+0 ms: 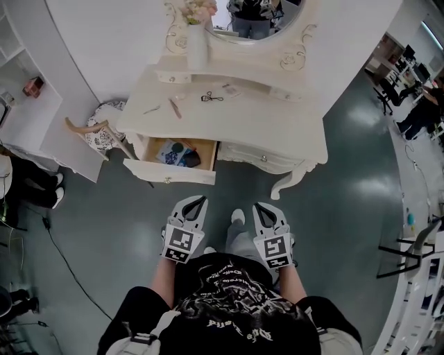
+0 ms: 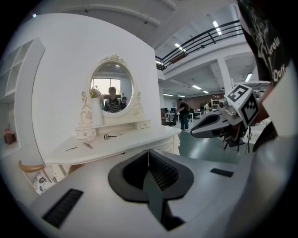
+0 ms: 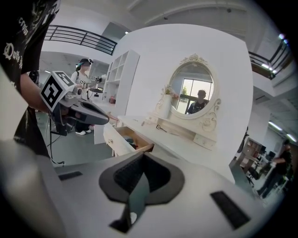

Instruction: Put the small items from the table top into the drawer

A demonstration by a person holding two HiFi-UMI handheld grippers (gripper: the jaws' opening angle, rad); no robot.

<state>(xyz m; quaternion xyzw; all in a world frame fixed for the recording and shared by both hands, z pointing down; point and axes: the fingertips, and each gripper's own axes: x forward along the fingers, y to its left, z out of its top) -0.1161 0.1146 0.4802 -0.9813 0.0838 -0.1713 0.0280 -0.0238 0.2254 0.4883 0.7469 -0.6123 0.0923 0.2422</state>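
A white dressing table (image 1: 277, 121) stands ahead of me, its left drawer (image 1: 170, 170) pulled open with a few small items lying inside. On the table top lie a black eyelash curler (image 1: 211, 97), a brown stick (image 1: 175, 108) and a thin grey tool (image 1: 151, 109). My left gripper (image 1: 197, 200) and right gripper (image 1: 263, 206) hang side by side over the floor, well short of the table. Both are shut and hold nothing. The left gripper view shows its closed jaws (image 2: 149, 151) facing the table top (image 2: 116, 144). The right gripper view shows its closed jaws (image 3: 142, 156) facing the open drawer (image 3: 125, 139).
An oval mirror (image 1: 253, 21) and a vase of flowers (image 1: 196, 38) stand at the table's back. A patterned stool (image 1: 103, 132) sits left of the drawer, beside a white shelf unit (image 1: 31, 104). A black cable (image 1: 66, 267) runs across the floor. People stand far right.
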